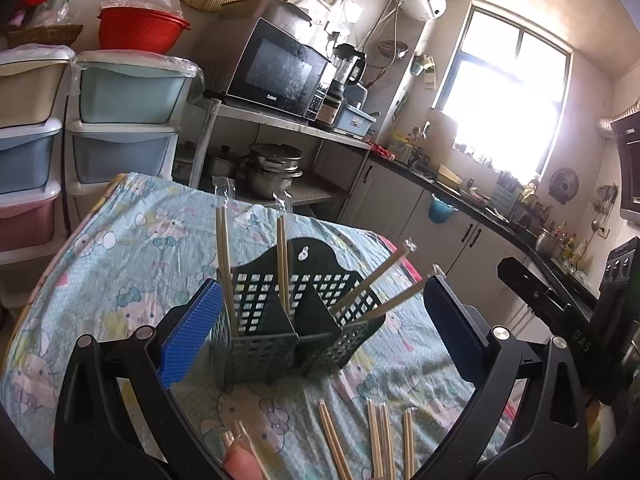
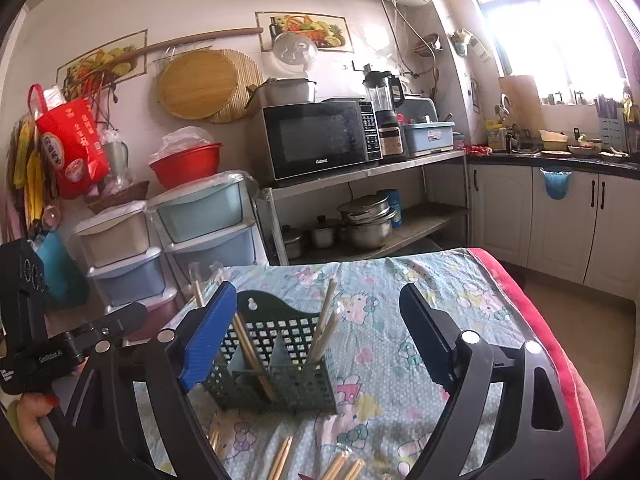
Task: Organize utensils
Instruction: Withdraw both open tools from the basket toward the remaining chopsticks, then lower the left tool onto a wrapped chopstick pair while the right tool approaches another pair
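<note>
A dark green perforated utensil holder (image 1: 292,320) (image 2: 276,364) stands on the table, split into compartments. Several wrapped pairs of chopsticks (image 1: 224,268) (image 2: 324,332) stick up out of it, upright on the left and leaning on the right. More wrapped chopsticks (image 1: 380,440) (image 2: 280,458) lie flat on the cloth in front of it. My left gripper (image 1: 320,332) is open, its blue pads (image 1: 188,340) standing wide on either side of the holder and apart from it. My right gripper (image 2: 316,340) is open too, nothing pressed between its pads (image 2: 208,336). The other gripper's black body (image 2: 36,344) shows at the left.
The table wears a light blue cartoon-print cloth (image 1: 120,264) (image 2: 460,308) with a red blanket edge (image 2: 560,360) on the right. Behind stand stacked plastic drawers (image 2: 200,224), a metal shelf with a microwave (image 2: 324,140) and pots (image 2: 364,224), and kitchen cabinets (image 2: 560,216).
</note>
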The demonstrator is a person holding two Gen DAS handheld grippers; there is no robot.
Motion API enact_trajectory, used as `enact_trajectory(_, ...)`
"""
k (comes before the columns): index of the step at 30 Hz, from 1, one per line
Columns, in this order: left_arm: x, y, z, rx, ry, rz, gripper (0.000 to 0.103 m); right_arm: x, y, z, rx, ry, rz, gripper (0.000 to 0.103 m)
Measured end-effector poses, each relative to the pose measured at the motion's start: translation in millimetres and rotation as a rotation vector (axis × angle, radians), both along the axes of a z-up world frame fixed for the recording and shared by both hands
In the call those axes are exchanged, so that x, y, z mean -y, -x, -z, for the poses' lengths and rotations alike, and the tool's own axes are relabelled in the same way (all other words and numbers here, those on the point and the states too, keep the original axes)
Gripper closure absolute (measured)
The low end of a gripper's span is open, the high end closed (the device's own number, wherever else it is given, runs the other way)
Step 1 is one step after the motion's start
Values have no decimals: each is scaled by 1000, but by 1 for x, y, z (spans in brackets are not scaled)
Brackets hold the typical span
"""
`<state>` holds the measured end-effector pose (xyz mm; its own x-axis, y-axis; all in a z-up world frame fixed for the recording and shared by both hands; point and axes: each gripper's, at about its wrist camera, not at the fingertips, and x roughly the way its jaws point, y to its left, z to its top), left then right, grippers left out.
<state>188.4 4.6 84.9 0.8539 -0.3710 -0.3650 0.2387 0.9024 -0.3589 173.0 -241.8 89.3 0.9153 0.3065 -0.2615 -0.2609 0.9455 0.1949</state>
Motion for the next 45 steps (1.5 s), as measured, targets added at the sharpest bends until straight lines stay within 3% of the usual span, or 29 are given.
enact_trajectory(18, -12, 28, 26, -76, -10, -17, 10, -21, 35, 9, -27, 89, -73, 21)
enact_trajectory(33, -15, 36, 48, -146, -60, -26, 10, -19, 45, 38, -127, 133, -125, 21)
enact_trajectory(42, -18, 36, 70, -219, -64, -8, 11, -13, 45, 64, -215, 150, -150, 33)
enact_trajectory(45, -17, 36, 79, -242, -79, -5, 25, -12, 44, 74, -248, 163, -157, 39)
